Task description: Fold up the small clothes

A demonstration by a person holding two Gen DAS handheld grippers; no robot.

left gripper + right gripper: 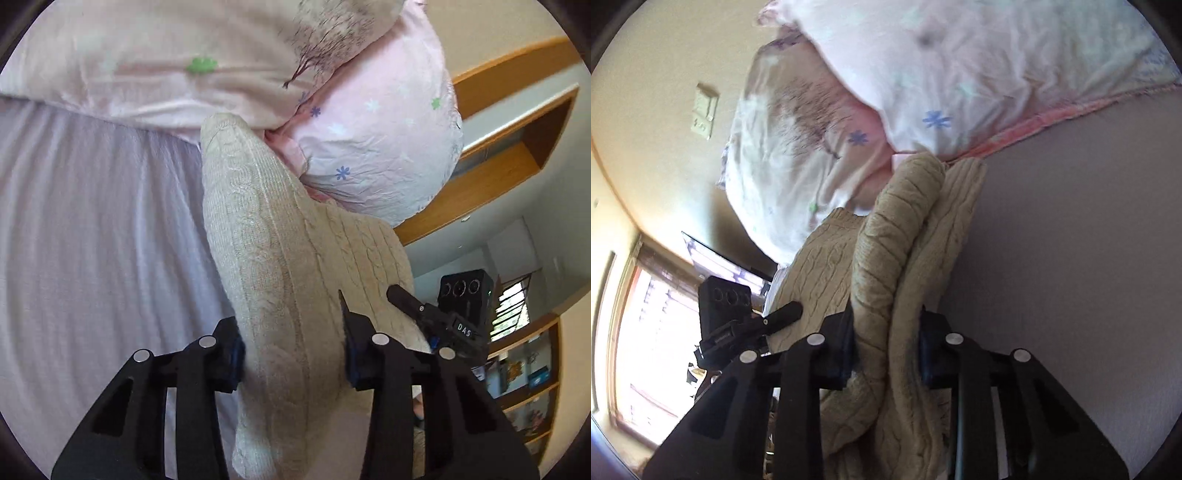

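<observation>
Cream cable-knit sweater (280,258) clamped between jaws of left gripper (293,354) and of right gripper (886,347), above lilac bed sheet (103,229), beside floral pillows (380,147).

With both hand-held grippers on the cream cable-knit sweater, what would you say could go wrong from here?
1. The right hand-held gripper pinches several bunched layers of the cable-knit sweater; thick knit may slip out unevenly and spoil the fold.
2. The sweater's far end lies against the floral pillow; it might drag on it or come to rest against it.
3. The left hand-held gripper holds a wide bunch of knit between its jaws; if loose, that side could sag.
</observation>
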